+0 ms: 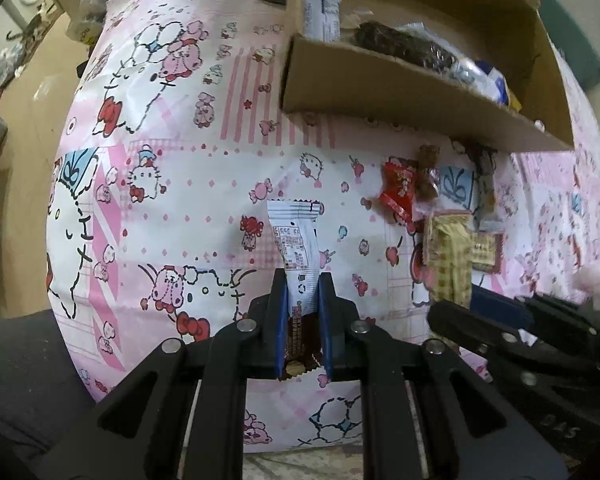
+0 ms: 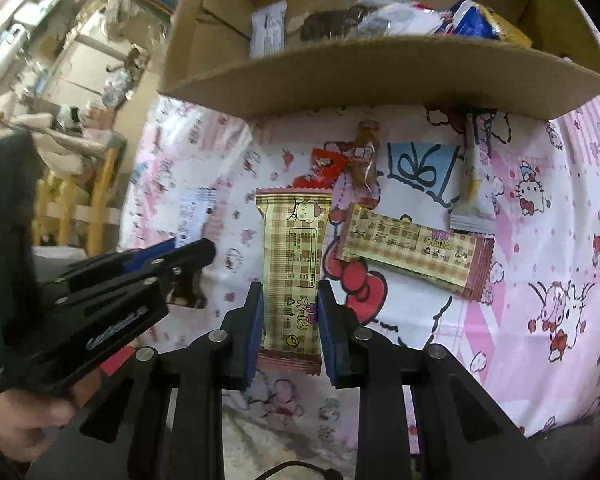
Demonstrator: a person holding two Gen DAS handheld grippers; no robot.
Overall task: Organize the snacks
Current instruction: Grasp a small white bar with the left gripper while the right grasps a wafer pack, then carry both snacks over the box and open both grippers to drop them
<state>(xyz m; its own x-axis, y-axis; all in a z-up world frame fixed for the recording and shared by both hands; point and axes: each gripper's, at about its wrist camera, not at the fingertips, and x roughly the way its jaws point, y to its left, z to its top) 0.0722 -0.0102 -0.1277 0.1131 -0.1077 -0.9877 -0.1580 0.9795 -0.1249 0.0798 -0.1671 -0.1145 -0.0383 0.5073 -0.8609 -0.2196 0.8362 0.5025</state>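
Nearest my left camera, the left gripper (image 1: 303,312) has its blue-padded jaws pressed tight on a slim white-and-brown foil snack packet (image 1: 300,252), which stands up between the fingers above the pink cartoon-print cloth (image 1: 188,184).

On my right camera, the right gripper (image 2: 290,320) pinches a tan checked snack bar wrapper with a cartoon face (image 2: 294,264) by its long edges, jaws narrowed onto it with the pads touching both sides. I cannot tell whether the bar is lifted clear of the cloth or resting on it.

Just to the right of that bar a second tan checked wrapper (image 2: 416,250) lies slanted on the cloth. Beyond the two sit a crumpled red candy wrapper (image 2: 326,166) and a small brown twisted candy (image 2: 366,152), close together, with a pale white-and-yellow sachet (image 2: 474,184) further right.

Behind all of these stands the open brown cardboard box (image 2: 380,80), its near wall facing me; inside I see several packets, white, dark brown and blue-and-yellow.

At the lower left of the right view a hand (image 2: 28,412) holds the left gripper's body.
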